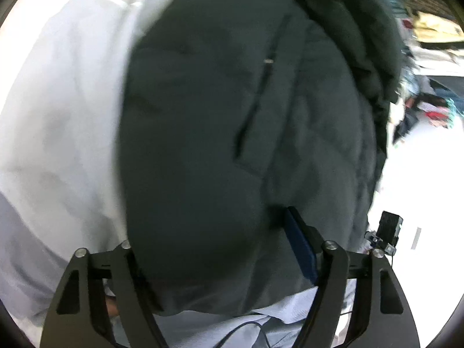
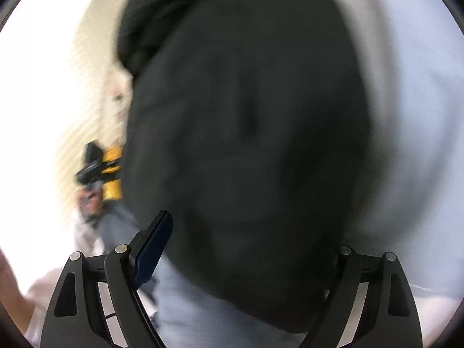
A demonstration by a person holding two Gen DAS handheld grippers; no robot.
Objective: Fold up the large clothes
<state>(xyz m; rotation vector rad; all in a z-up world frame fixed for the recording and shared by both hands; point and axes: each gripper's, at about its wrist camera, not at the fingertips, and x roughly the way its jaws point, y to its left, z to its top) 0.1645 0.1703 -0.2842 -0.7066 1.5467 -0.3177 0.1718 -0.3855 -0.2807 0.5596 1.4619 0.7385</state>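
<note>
A large dark green quilted jacket (image 1: pixel 232 121) with a fur-trimmed hood (image 1: pixel 356 29) fills the left wrist view and lies on a white sheet (image 1: pixel 58 101). My left gripper (image 1: pixel 220 249) has its jaws wide apart with a bulge of the jacket between them; only the right blue pad (image 1: pixel 300 246) shows. In the blurred right wrist view the same jacket (image 2: pixel 246 145) bulges between the wide-apart jaws of my right gripper (image 2: pixel 246 246); the left blue pad (image 2: pixel 152 249) is bare.
A pale blue cloth (image 1: pixel 261 324) lies under the jacket near the left gripper. A small black device (image 1: pixel 390 229) stands at right. In the right wrist view the other yellow-and-black gripper in a hand (image 2: pixel 100 168) shows at left. Clutter lies at far right (image 1: pixel 429 107).
</note>
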